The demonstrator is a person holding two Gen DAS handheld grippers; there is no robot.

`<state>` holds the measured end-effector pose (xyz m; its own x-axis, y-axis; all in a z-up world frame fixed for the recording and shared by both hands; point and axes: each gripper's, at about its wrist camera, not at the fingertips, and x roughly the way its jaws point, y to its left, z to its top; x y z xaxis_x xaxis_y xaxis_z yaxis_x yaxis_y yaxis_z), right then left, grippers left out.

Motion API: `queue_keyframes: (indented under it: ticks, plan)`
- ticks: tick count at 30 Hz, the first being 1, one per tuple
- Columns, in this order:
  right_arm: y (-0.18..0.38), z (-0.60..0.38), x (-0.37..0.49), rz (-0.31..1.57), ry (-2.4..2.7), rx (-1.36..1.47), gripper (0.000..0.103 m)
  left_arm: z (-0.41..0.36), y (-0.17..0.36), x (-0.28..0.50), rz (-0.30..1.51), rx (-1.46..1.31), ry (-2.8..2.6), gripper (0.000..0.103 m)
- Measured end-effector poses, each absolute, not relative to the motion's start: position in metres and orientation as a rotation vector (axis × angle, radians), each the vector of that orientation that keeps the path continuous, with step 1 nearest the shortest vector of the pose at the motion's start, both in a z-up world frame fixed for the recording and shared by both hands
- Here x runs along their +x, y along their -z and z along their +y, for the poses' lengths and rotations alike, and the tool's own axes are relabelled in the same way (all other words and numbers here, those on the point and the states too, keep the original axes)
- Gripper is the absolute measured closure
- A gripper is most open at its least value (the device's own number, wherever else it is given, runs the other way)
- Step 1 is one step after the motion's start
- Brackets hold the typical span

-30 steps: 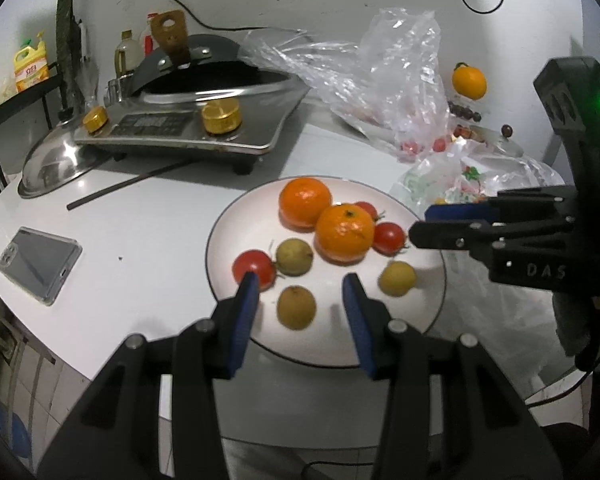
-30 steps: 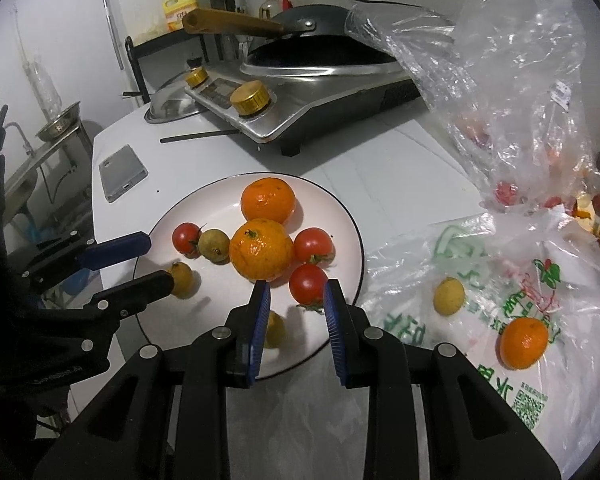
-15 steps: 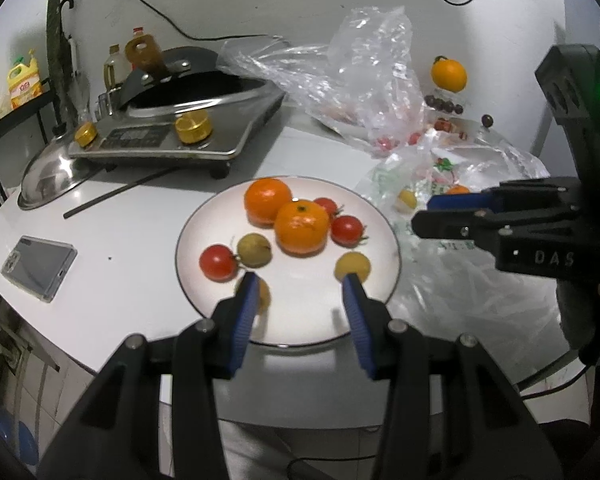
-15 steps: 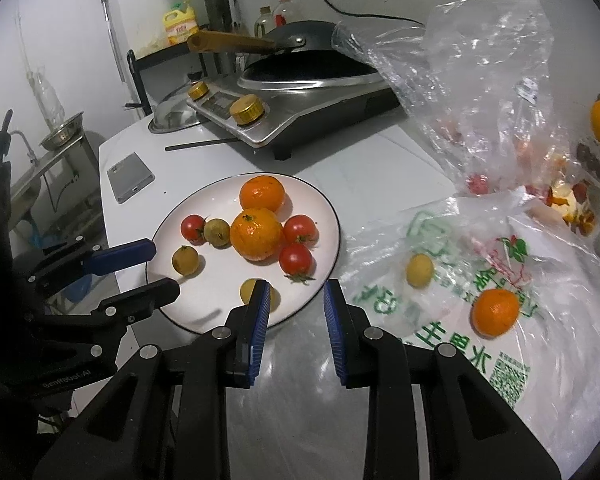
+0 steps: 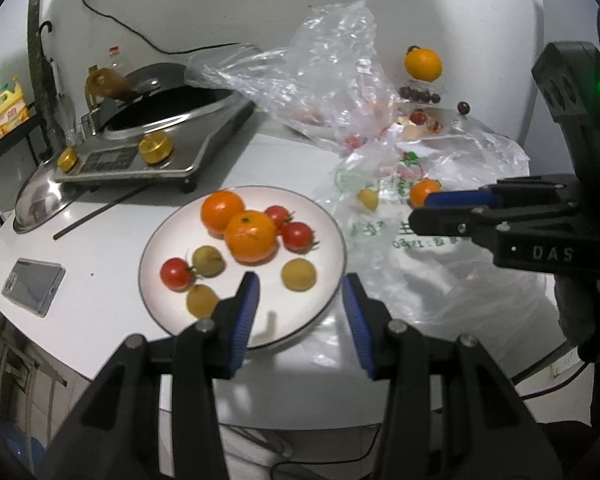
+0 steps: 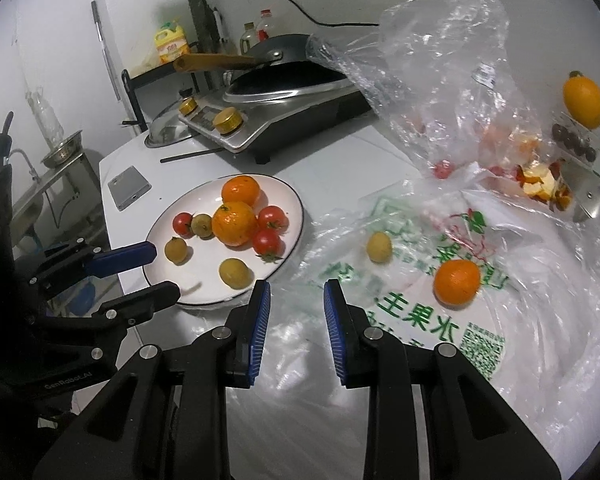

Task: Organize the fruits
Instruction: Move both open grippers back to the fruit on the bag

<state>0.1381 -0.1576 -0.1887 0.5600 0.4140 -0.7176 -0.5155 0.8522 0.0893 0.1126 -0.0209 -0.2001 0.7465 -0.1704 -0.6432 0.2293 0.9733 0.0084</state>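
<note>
Your left tool (image 5: 300, 304) and right tool (image 6: 294, 312) gape empty; clear bag (image 6: 440, 80) blurs fruit at the surface's far edge.

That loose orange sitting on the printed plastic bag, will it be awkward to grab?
The orange looks round and smooth, so it may roll if nudged. The printed plastic bag beneath is thin and crinkled, so it could slide or bunch. The right tool is open and looks wide enough.
</note>
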Motion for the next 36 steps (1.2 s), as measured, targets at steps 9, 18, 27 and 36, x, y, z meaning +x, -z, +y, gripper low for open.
queue_keyframes:
  ticks: [9, 18, 27, 36]
  plan:
    - [0.189, -0.19, 0.134, 0.796, -0.52, -0.107, 0.073, -0.051, 0.198, 0.115, 0.699, 0.128, 0.246, 0.058]
    - [0.191, -0.217, 0.131, 0.789, -0.497, -0.083, 0.073, -0.079, 0.198, 0.118, 0.708, 0.169, 0.272, 0.058]
    - [0.195, -0.243, 0.133, 0.793, -0.48, -0.061, 0.073, -0.102, 0.197, 0.126, 0.709, 0.188, 0.295, 0.058]
    - [0.199, -0.256, 0.139, 0.801, -0.46, -0.055, 0.073, -0.112, 0.197, 0.139, 0.706, 0.194, 0.315, 0.058]
